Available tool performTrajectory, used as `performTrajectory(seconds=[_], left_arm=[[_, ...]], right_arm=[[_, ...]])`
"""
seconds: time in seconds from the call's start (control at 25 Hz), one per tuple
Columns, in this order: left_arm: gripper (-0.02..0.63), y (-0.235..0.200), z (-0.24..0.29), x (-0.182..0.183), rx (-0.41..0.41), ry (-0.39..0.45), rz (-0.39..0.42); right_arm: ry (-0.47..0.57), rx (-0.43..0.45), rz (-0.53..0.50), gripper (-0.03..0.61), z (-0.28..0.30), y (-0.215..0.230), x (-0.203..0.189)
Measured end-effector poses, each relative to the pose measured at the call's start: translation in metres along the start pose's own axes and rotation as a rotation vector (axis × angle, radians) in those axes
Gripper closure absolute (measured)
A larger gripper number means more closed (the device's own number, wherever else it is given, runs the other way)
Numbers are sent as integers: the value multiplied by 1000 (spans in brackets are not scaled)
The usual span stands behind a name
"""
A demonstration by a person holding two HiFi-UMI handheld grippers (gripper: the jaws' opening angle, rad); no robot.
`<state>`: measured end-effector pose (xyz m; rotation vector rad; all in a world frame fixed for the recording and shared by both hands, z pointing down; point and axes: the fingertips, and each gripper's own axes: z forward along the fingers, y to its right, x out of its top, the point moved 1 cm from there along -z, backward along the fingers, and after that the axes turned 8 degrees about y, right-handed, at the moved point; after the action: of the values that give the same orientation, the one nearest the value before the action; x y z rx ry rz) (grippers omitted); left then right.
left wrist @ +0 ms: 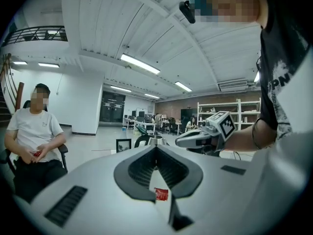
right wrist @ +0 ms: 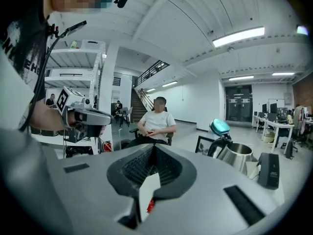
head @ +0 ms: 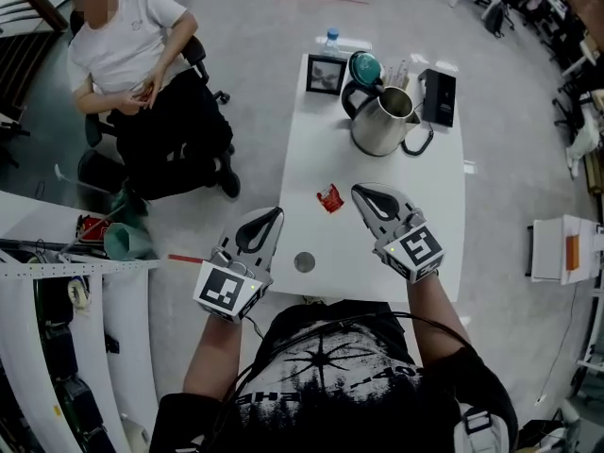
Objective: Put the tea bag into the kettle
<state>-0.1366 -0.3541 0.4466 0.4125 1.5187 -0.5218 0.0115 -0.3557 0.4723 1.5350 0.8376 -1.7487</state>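
Note:
A small red tea bag (head: 329, 199) lies flat on the white table (head: 415, 243), and shows through the jaw gaps in the left gripper view (left wrist: 161, 194) and as a sliver in the right gripper view (right wrist: 149, 205). The steel kettle (head: 380, 123) stands at the table's far side with its teal lid (head: 364, 67) tipped open; it is also in the right gripper view (right wrist: 235, 155). My left gripper (head: 276, 211) hovers just left of the bag, shut and empty. My right gripper (head: 359, 189) is just right of the bag, also shut with nothing in it.
Beside the kettle stand a framed photo (head: 326, 74), a black box (head: 438, 95) and a water bottle (head: 331, 38). A small grey disc (head: 304, 261) lies near the table's front edge. A person (head: 142, 59) sits in a chair to the left. Shelving (head: 57, 347) runs along my left.

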Motion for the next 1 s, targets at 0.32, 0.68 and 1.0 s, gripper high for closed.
performTrajectory(seconds=[0.32, 0.68, 1.0], left_arm=[[603, 3, 6, -13, -21, -41, -18], [603, 1, 4, -21, -10, -48, -38], [603, -9, -10, -29, 28, -69, -43]], right_arm=[[-221, 18, 45, 489, 29, 8, -90], [-455, -11, 130, 308, 49, 7, -191], [-597, -33, 147, 286, 61, 12, -239]])
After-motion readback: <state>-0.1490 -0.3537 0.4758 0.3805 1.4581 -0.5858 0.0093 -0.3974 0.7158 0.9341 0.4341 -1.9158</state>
